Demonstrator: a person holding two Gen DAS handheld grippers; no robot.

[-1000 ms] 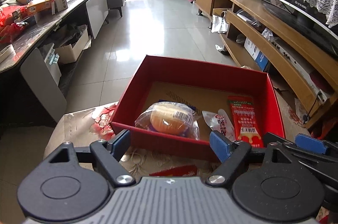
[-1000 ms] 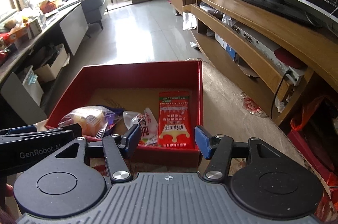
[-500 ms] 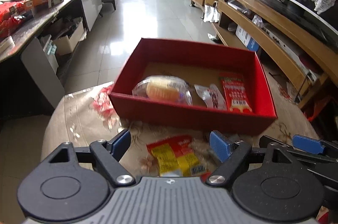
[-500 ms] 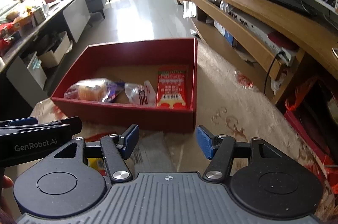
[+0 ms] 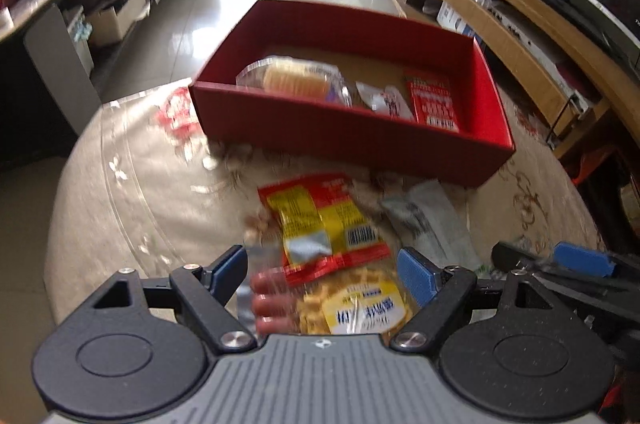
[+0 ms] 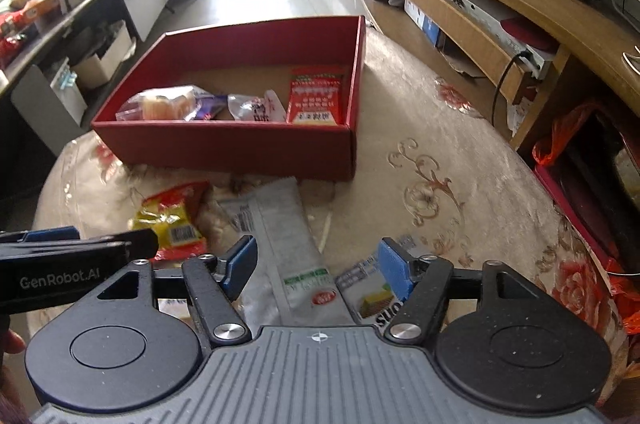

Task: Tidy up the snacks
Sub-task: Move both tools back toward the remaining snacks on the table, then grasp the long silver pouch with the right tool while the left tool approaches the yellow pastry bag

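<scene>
With both jaws open and empty, we pick next: left gripper (image 5: 322,266) should close on the red-yellow packet (image 5: 320,220), then the box (image 5: 344,140).

Round table (image 6: 460,160) in floral cloth – red box (image 6: 240,144), red-yellow packet (image 5: 320,220), grey sachet (image 6: 286,220), loose snack packs (image 6: 372,288)
</scene>
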